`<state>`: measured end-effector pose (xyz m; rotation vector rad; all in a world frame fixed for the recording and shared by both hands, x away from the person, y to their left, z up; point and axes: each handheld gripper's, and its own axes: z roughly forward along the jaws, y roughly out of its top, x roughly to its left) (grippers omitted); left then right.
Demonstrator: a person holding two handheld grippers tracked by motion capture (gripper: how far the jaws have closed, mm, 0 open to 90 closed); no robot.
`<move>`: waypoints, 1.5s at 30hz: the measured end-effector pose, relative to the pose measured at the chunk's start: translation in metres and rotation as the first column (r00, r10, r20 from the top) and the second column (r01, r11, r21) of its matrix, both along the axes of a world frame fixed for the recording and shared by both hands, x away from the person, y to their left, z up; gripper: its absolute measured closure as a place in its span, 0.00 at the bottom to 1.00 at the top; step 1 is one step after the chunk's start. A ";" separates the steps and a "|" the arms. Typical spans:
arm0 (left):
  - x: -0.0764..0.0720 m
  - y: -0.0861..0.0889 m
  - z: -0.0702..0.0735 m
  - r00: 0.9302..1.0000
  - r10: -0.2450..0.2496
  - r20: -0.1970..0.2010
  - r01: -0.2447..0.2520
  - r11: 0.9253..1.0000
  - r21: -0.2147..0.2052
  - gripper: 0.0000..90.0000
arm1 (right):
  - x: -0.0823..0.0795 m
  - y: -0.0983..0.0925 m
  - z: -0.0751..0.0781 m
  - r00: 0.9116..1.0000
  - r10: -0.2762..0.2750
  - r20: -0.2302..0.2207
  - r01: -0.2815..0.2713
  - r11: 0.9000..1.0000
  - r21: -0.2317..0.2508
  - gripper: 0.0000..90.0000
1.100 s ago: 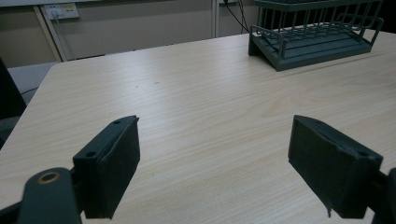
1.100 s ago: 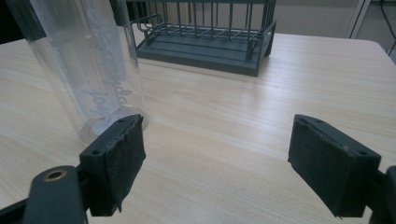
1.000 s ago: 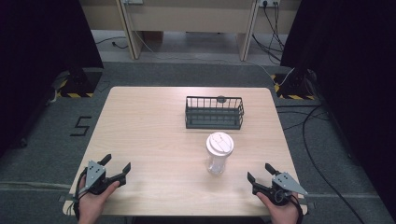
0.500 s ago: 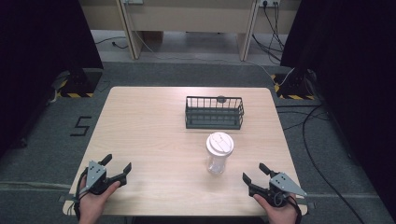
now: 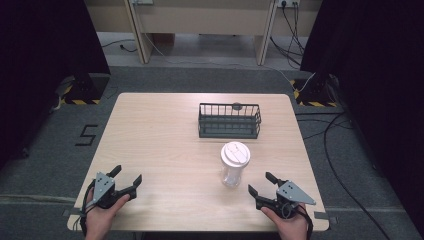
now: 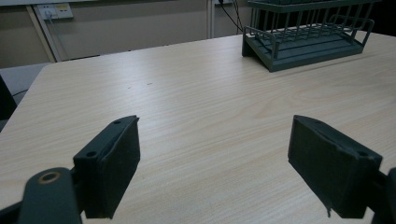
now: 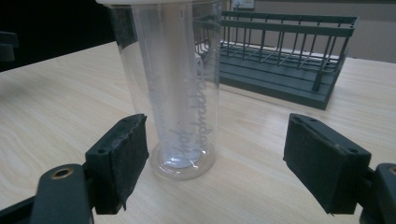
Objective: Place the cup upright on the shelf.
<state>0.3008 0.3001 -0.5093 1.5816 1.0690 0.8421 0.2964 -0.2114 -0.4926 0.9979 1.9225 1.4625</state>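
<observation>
Clear plastic cup (image 5: 234, 166) with white lid stands upright on the wooden worktop (image 5: 160, 135), right of centre, toward the near edge. Faint lettering runs up its wall in the right gripper view (image 7: 180, 93). Dark green wire basket (image 5: 229, 120) sits behind the cup, toward the far edge, apart from it; a small round dark thing lies at its back rim, too small to tell what.

Right gripper (image 5: 262, 186) held in a hand (image 5: 290, 222) at the near right corner, jaws wide open, holding nothing, aimed at the cup base. Cup is just ahead of the jaws, nearer the left one in the right gripper view (image 7: 212, 161), not touching.

Left gripper (image 5: 126, 176) held in a hand (image 5: 100, 217) at the near left corner, well apart from the cup, jaws wide open and empty over bare worktop (image 6: 212, 151). Basket corner shows far off in the left gripper view (image 6: 308, 37).
</observation>
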 end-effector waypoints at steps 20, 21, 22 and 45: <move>0.000 -0.001 0.000 1.000 -0.007 0.001 0.007 1.000 -0.005 0.18 | 0.026 0.037 -0.004 0.998 0.055 -0.015 -0.055 0.998 -0.012 0.21; 0.000 -0.001 0.000 1.000 -0.007 0.001 0.007 1.000 -0.005 0.18 | 0.028 0.039 -0.005 0.998 0.058 -0.012 -0.058 0.998 -0.013 0.20; 0.000 -0.001 0.000 1.000 -0.007 0.002 0.007 1.000 -0.005 0.18 | 0.029 0.041 -0.005 0.998 0.060 -0.015 -0.061 0.998 -0.012 0.20; 0.000 -0.001 0.000 1.000 -0.015 0.002 0.015 1.000 -0.007 0.18 | 0.053 0.069 -0.023 0.999 0.047 -0.024 -0.049 0.997 -0.057 0.16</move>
